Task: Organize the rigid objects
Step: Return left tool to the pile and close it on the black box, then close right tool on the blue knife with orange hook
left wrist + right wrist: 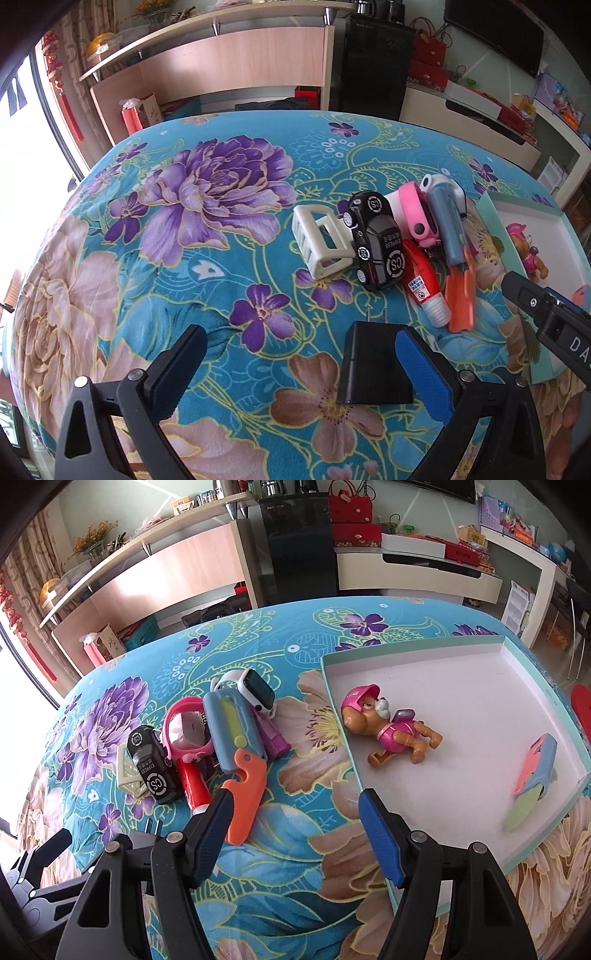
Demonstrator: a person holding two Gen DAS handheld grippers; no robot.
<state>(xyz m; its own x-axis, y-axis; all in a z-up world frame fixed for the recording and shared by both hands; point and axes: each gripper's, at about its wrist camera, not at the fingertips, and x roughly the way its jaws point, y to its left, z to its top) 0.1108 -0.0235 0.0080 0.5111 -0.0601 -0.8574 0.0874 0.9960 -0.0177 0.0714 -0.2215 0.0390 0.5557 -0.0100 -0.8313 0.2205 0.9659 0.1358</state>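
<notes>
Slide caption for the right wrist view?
Open right gripper hovers between toy pile and box lid holding a toy dog.

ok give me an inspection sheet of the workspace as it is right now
surface: floral tablecloth, teal with purple flowers, covers the table
job's things: box lid holds dog figure and one folding toy knife; on the cloth a pile: toy car, white clip, pink watch, white watch, blue-orange toy knife, red tube; black plug adapter lies apart
clutter: nothing seen
grippers: left gripper open, empty, beside the adapter; right gripper open, empty
cables: nothing seen
surroundings: shelves, black cabinet, red gift bags behind
</notes>
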